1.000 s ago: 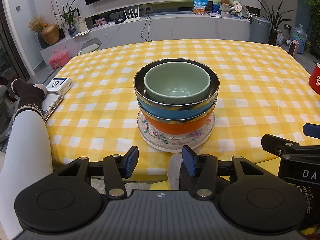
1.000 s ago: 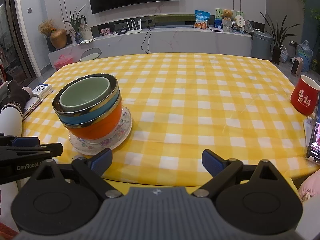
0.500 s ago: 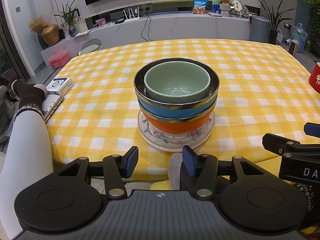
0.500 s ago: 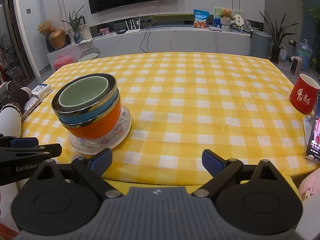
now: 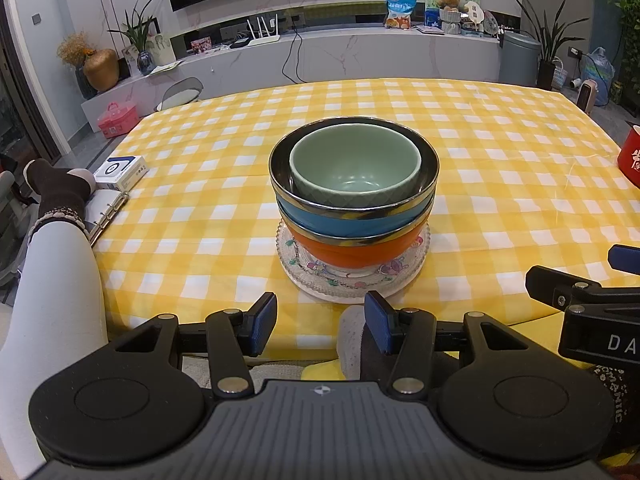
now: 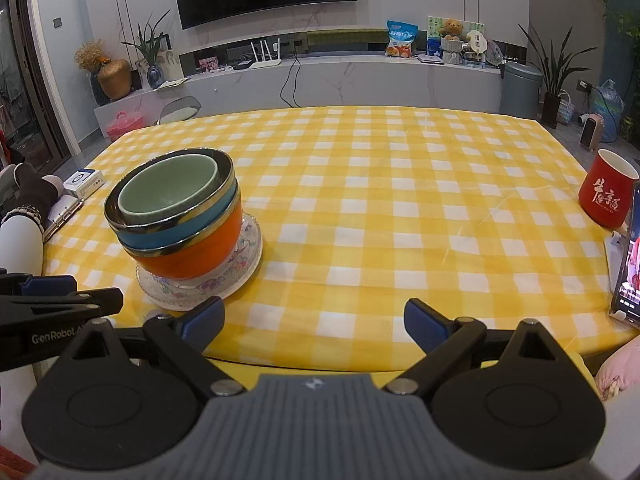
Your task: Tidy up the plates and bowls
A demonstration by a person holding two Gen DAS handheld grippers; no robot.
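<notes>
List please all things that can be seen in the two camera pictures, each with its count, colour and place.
green bowl: 1, pale green, nested on top of the stack
blue bowl: 1, blue with metallic rim, under the green bowl
orange bowl: 1, orange, lowest bowl, on the plate
plate: 1, clear with floral print, under the stack, near table edge
tablecloth: 1, yellow and white check, covers the table
mug: 1, red, right table edge
phone: 1, screen lit, propped by the mug
small box: 1, white and blue, left table edge
ring binder: 1, open, left edge
left gripper: 1, black, blue pads, jaws open
right gripper: 1, black, blue pads, jaws wide open
</notes>
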